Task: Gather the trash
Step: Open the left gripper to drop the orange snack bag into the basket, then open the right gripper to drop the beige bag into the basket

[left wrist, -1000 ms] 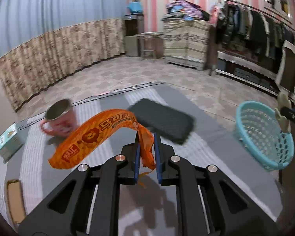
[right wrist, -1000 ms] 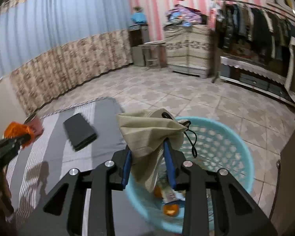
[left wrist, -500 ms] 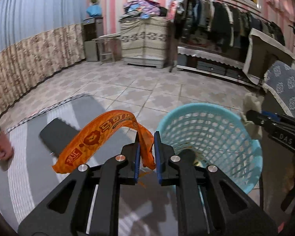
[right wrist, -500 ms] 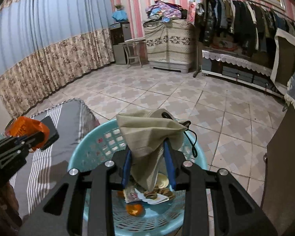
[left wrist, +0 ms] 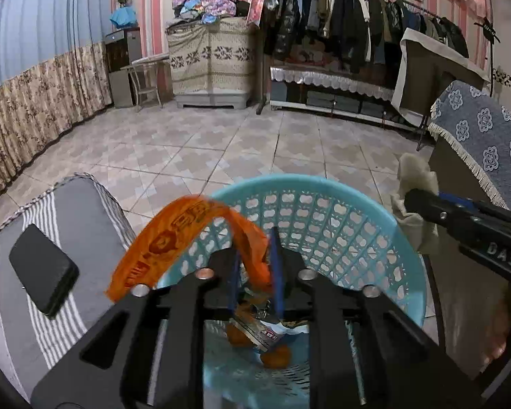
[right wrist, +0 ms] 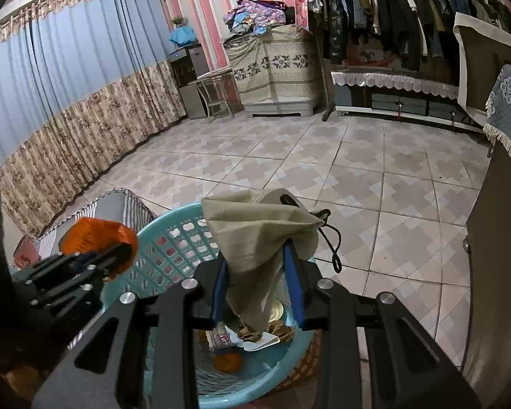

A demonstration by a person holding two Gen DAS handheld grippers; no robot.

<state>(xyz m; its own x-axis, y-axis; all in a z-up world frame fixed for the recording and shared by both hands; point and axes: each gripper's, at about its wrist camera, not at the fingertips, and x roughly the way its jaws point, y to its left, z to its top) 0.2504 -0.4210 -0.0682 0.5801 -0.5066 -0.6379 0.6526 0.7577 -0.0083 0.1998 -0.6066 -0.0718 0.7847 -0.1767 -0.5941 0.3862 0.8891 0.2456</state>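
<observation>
L gripper [left wrist: 254,269] is held over blue basket [left wrist: 323,201], jaws opening so orange wrapper [left wrist: 173,235] drops in; beige pouch [right wrist: 255,228] is kept pinched by part-open R gripper [right wrist: 257,283], also above basket.

Both grippers are matte black with angular cut-out arms, round silver screws and blue-lined jaws: left gripper [left wrist: 253,277], right gripper [right wrist: 257,281] lettered "DAS" in white.

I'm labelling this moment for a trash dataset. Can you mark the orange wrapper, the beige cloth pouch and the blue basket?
orange wrapper [left wrist: 173,235]: left wrist view, printed middle of the strip.
beige cloth pouch [right wrist: 255,231]: right wrist view, its upper fabric.
blue basket [left wrist: 340,225]: left wrist view, inner lattice wall.
</observation>
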